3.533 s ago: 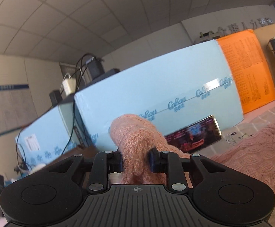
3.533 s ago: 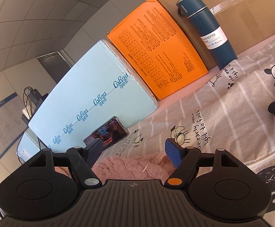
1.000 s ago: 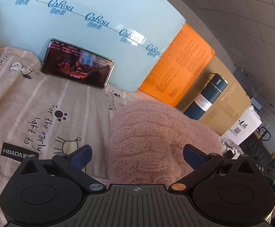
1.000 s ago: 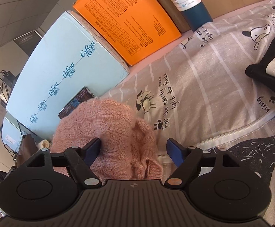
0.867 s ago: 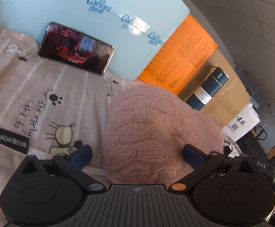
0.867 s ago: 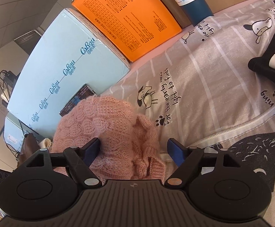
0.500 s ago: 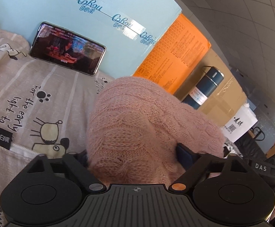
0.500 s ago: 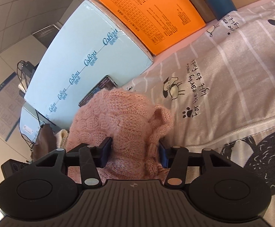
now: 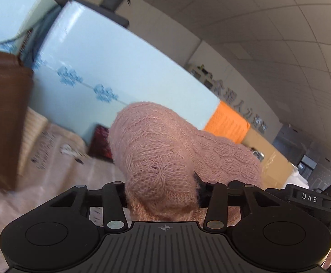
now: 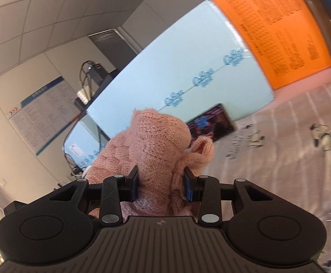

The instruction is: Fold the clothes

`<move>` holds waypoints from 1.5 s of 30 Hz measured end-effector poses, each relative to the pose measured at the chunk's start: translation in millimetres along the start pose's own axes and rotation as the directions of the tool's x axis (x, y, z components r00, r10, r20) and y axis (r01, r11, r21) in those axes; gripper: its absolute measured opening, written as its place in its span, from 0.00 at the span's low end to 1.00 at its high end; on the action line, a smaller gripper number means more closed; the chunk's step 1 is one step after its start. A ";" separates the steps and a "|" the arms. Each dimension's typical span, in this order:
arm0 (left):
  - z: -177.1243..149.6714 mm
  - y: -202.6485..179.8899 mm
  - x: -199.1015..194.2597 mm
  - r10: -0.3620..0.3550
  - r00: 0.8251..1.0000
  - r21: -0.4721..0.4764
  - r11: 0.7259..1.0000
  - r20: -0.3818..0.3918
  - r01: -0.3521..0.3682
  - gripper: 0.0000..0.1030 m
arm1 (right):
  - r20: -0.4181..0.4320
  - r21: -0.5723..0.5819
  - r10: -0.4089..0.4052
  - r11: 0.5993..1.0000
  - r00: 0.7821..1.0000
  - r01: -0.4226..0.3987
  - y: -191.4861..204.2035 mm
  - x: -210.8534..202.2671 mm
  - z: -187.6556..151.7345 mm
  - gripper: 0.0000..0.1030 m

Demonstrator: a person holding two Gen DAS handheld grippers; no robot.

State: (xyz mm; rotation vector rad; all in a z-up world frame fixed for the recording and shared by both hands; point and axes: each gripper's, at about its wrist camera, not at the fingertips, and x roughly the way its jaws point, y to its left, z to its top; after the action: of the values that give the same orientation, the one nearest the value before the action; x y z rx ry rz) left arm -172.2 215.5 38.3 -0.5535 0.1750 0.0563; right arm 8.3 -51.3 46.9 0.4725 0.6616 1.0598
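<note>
Behind, blurred blue logos cross a pale box (image 10: pixel 188 68); both grippers' fingers (image 9: pixel 197 185) (image 10: pixel 132 182) clamp the pink sweater (image 9: pixel 156 150).

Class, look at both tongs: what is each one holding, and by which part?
Both the left tongs and right tongs clamp bunched folds of the pink sweater; which part cannot be told.

Blocked dead ahead in both views by the bunched pink sweater (image 9: pixel 158 159) (image 10: pixel 156 157), filling the gap between the fingers of each tool. Walled off across the upper middle by the pale blue box (image 10: pixel 188 72) (image 9: pixel 120 72), with a phone (image 10: pixel 211 122) propped at its foot. Closed at left edge of the left view by a brown bag (image 9: pixel 4 122). Open over printed sheet (image 10: pixel 290 159), lower right of right view.
</note>
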 end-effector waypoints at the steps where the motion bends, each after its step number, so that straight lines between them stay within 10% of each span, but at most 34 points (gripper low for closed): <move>1: 6.3 9.2 -12.2 0.020 0.999 -0.005 1.000 0.036 -0.020 0.41 | -0.009 -0.015 0.022 1.000 1.000 -0.022 12.3 12.3 -0.3 0.33; 9: 52.5 84.1 -85.8 0.198 0.944 -0.053 0.980 0.263 -0.191 0.41 | -0.095 -0.123 0.187 0.972 0.978 -0.198 110.6 110.5 -2.9 0.33; 18: 96.3 157.8 -87.8 0.376 0.868 -0.073 0.925 0.325 -0.373 0.42 | -0.143 -0.157 0.222 0.957 0.965 -0.243 159.0 230.6 -27.8 0.34; 23: 97.1 203.9 -70.8 0.455 0.819 -0.193 0.891 0.351 -0.412 0.67 | -0.132 -0.190 0.154 0.966 0.979 -0.177 155.7 283.8 -39.5 0.36; 27: 94.3 233.5 -71.3 0.536 0.782 -0.292 0.840 0.317 -0.458 0.88 | -0.118 -0.211 0.097 0.970 0.988 -0.121 147.5 316.7 -47.5 0.61; 35: 98.7 264.9 -28.0 0.738 0.651 -0.258 0.674 0.179 -0.693 0.99 | -0.107 -0.277 -0.016 0.961 0.994 -0.015 153.4 351.9 -56.1 0.70; 45: 88.9 249.0 -41.9 0.711 0.635 -0.198 0.698 0.302 -0.688 1.00 | -0.009 -0.377 -0.053 0.925 0.999 0.046 164.9 346.0 -71.0 0.90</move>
State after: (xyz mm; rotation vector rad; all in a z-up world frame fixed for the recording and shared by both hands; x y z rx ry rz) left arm -225.0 473.7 -8.8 -0.5007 0.0194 0.9395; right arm -32.5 334.7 10.3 0.1102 0.4674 1.1138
